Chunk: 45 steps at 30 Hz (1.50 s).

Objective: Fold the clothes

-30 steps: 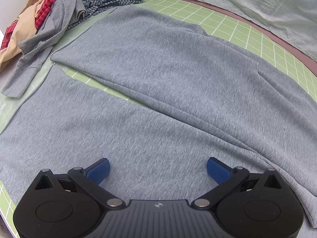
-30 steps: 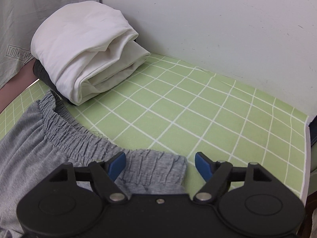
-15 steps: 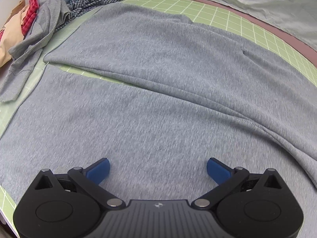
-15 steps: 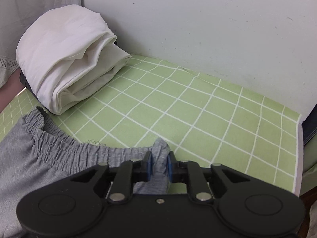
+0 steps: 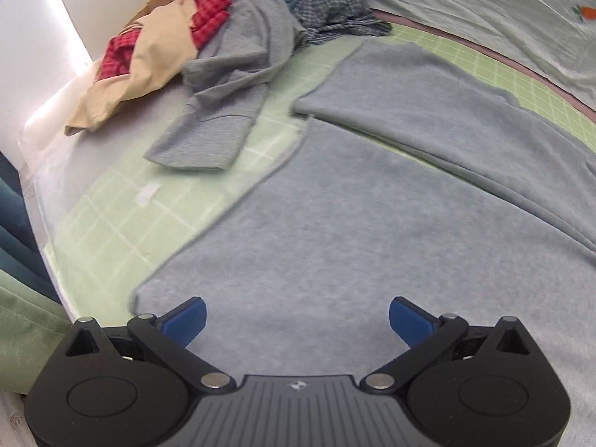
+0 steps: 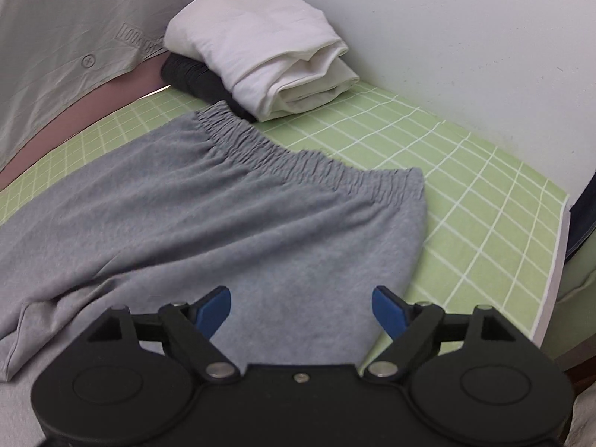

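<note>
Grey sweatpants (image 5: pixel 372 223) spread flat on a green grid mat (image 5: pixel 123 231), both legs running away toward the far edge with a thin wedge of mat showing between them. Left gripper (image 5: pixel 297 318) poised above the nearer leg close to its hem corner, blue pads (image 5: pixel 186 316) wide apart, nothing between them, no cloth pinched. Beyond the hems, a loose heap of unfolded laundry (image 5: pixel 208 44): a grey garment draped forward onto the mat, tan cloth, red checked fabric, blue plaid behind. Pale grey sheet (image 5: pixel 484 11) with a small orange print along the far side.

Through the right wrist camera, the gathered elastic waistband (image 6: pixel 298 160) lying flat across the mat (image 6: pixel 484 216), wrinkled, its nearer corner at the right edge of the pants (image 6: pixel 223 231). Right gripper (image 6: pixel 301 307) above the hip area of the cloth, short of the waistband, jaws opening and already wide, blue pads (image 6: pixel 214 307) clear of the fabric, nothing gripped. A fold of grey fabric bunched at the lower left. Behind the waistband, a folded white garment (image 6: pixel 260 59) stacked on a dark folded one (image 6: pixel 197 78), against a white wall (image 6: pixel 465 37)
</note>
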Tool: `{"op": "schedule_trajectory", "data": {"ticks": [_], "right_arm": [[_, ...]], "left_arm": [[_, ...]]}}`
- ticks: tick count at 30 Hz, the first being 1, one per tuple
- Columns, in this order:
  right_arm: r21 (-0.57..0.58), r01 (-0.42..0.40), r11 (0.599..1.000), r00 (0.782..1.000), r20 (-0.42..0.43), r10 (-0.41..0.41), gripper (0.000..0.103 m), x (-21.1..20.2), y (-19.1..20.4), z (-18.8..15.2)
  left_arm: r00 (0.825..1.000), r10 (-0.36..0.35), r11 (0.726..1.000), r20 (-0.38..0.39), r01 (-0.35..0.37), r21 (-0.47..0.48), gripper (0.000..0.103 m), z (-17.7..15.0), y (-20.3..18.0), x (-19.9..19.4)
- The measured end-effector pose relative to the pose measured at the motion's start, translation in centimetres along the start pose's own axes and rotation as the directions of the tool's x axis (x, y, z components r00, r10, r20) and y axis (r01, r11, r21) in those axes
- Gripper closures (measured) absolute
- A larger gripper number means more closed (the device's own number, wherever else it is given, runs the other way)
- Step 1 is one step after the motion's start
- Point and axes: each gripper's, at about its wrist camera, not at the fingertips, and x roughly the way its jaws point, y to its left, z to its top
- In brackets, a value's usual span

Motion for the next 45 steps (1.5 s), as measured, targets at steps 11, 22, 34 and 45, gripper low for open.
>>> {"op": "schedule_trajectory", "data": {"ticks": [11, 22, 34, 45], "right_arm": [[-0.036, -0.103, 0.994, 0.993, -0.064, 0.1, 0.019, -5.7, 10.5, -7.3], [-0.083, -0.083, 0.993, 0.991, -0.108, 0.074, 0.019, -8.4, 17.2, -12.1], [-0.221, -0.128, 0.967, 0.983, -0.158, 0.094, 0.019, -8.2, 20.4, -12.9], [-0.249, -0.138, 0.958, 0.988, -0.101, 0.116, 0.019, -5.9, 20.1, -9.4]], "left_arm": [[0.996, -0.08, 0.989, -0.04, 0.084, 0.12, 0.015, 4.0, 6.6, 4.5], [0.972, -0.233, 0.939, -0.027, 0.232, 0.253, 0.097, 4.3, 5.1, 4.0], [0.984, -0.169, 0.983, -0.051, 0.172, 0.068, 0.097, 3.1, 10.6, 3.6], [0.988, -0.133, 0.991, 0.078, 0.131, 0.022, 0.05, 5.8, 8.1, 1.2]]}}
